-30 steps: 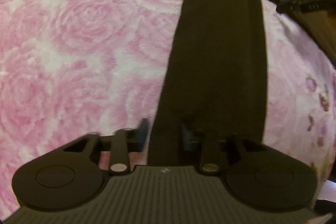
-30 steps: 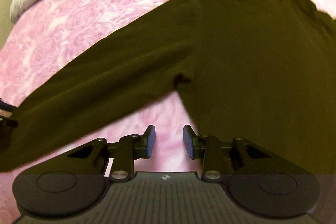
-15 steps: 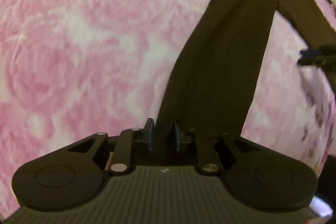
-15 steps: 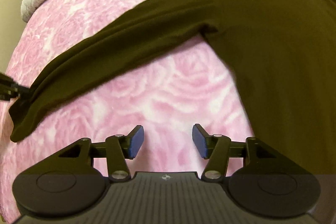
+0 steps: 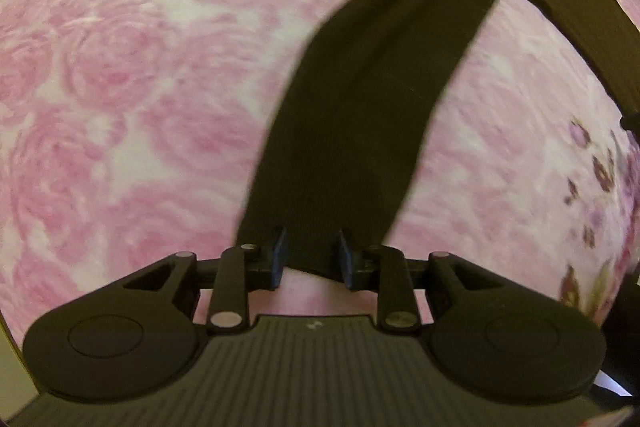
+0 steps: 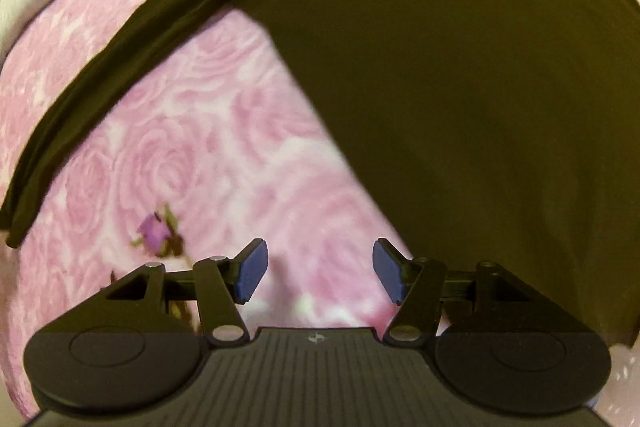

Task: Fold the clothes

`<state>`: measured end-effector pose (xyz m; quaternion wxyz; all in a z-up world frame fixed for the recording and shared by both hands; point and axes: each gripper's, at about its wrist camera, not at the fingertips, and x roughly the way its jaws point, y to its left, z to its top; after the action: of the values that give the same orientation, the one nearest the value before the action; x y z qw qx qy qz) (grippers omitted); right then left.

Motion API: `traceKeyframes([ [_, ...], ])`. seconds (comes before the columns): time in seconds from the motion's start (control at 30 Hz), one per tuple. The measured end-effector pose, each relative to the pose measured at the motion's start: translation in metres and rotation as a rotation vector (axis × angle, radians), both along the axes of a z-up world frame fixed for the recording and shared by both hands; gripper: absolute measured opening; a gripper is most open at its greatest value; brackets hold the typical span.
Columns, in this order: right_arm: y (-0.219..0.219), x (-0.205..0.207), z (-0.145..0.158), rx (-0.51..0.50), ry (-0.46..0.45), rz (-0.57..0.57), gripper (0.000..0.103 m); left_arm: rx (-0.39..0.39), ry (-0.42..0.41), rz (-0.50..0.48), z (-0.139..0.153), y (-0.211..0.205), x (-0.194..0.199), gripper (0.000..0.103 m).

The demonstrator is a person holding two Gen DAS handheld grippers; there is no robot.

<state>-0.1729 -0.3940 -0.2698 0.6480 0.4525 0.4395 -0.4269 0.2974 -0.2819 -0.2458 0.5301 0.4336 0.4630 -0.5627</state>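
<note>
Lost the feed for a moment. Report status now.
Left gripper opening, sleeve cuff between the fingers. Right gripper opening, empty, over pink blanket. Dark shirt spread flat, unfolded. Nothing in the way.

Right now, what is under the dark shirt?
The shirt lies spread on a pink rose-print blanket, which shows all around it and beside the sleeve. What lies beneath the shirt's body is covered and cannot be seen.

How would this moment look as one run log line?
left gripper: opening, sleeve cuff between jaws | right gripper: opening, empty | dark shirt: flat on pink blanket
</note>
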Motion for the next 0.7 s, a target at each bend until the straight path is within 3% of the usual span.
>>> traceKeyframes([
  [0.27, 0.019, -0.070, 0.047, -0.075, -0.027, -0.117, 0.069, -0.059, 0.026, -0.028, 0.041, -0.021, -0.091, 0.047],
  [0.33, 0.014, -0.096, 0.058, -0.095, -0.042, -0.154, 0.071, -0.083, 0.026, -0.033, 0.054, -0.031, -0.122, 0.061],
  [0.5, -0.010, -0.175, 0.081, -0.156, -0.075, -0.199, 0.075, -0.149, -0.002, 0.030, 0.084, -0.054, -0.203, 0.083],
  [0.6, -0.029, -0.228, 0.091, -0.192, -0.086, -0.156, 0.079, -0.175, -0.031, 0.101, 0.098, -0.063, -0.255, 0.099],
  [0.7, -0.049, -0.281, 0.103, -0.224, -0.061, -0.073, 0.080, -0.193, -0.045, 0.161, 0.108, -0.071, -0.311, 0.102],
])
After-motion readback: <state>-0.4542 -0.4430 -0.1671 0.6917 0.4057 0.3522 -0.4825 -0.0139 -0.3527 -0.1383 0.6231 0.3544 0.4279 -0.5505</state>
